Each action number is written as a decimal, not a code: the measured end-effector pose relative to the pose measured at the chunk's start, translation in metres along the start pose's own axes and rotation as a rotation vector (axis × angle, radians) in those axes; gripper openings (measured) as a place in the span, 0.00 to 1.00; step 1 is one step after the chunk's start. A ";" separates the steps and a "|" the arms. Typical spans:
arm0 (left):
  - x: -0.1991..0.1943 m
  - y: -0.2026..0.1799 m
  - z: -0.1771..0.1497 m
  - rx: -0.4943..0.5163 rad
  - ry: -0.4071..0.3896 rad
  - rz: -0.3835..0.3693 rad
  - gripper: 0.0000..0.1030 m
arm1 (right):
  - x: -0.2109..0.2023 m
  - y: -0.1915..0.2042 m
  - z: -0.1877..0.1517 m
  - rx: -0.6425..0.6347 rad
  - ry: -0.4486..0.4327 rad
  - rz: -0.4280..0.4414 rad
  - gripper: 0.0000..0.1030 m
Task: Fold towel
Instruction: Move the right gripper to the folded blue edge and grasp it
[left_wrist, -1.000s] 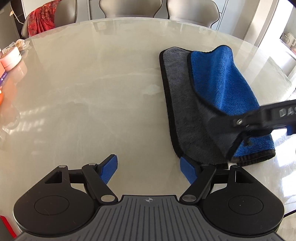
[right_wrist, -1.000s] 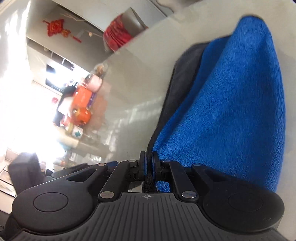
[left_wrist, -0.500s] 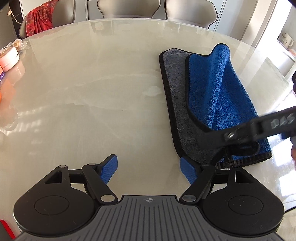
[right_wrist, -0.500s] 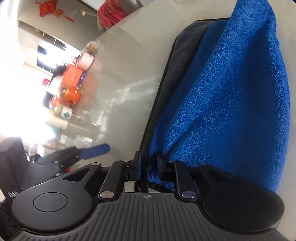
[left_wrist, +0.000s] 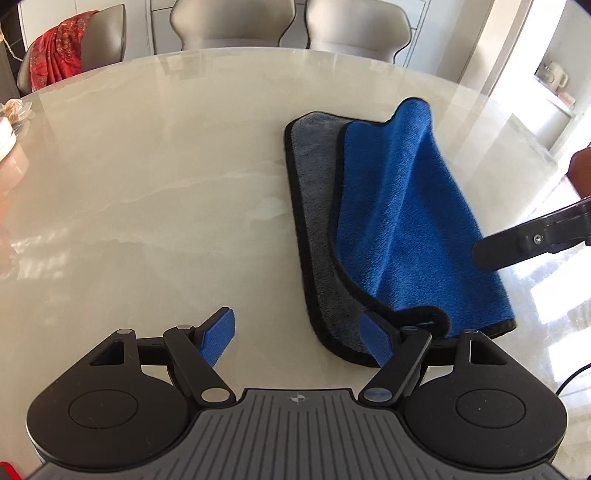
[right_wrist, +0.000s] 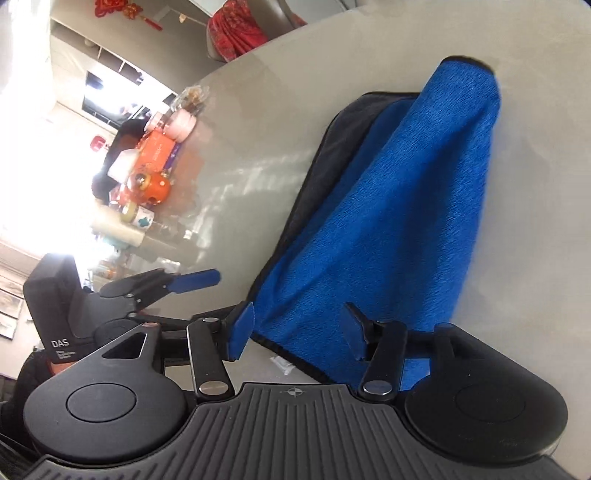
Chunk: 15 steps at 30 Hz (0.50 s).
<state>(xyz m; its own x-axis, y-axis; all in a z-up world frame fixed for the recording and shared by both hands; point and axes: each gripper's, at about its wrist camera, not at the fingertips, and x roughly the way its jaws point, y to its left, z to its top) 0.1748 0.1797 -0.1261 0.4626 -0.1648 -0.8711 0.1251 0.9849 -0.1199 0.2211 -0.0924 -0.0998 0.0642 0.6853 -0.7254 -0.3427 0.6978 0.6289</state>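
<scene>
The towel, blue on one side, grey on the other and edged in black, lies on the pale table. It is folded over with the blue layer on top and a grey strip bare along its left. Its far corner stands humped. My left gripper is open just left of the towel's near end, its right pad beside the black hem. My right gripper hovers over the towel's near edge, its jaws opening; the cloth lies below them and the pads do not press it. One of its fingers shows at the right.
Chairs stand along the table's far side, one draped with a red cloth. Orange boxes and jars crowd the table's left part. A person's hand shows at the right edge.
My right gripper opened and let go of the towel's near edge, then drew back to the right and up. The blue layer settled onto the grey one. The left gripper stayed put.
</scene>
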 end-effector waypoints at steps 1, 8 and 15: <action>0.001 0.001 0.001 0.001 0.006 0.002 0.76 | 0.001 0.001 0.002 -0.012 -0.002 -0.013 0.52; -0.006 0.013 0.005 -0.046 0.025 -0.031 0.76 | -0.025 0.010 0.043 -0.466 -0.061 -0.327 0.52; -0.007 0.012 0.009 -0.062 0.040 -0.008 0.76 | -0.030 0.000 0.118 -0.687 -0.017 -0.370 0.51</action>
<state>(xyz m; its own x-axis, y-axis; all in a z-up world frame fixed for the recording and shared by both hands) 0.1812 0.1922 -0.1170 0.4258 -0.1715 -0.8884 0.0731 0.9852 -0.1551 0.3297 -0.0887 -0.0454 0.2997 0.4401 -0.8465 -0.7996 0.5998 0.0288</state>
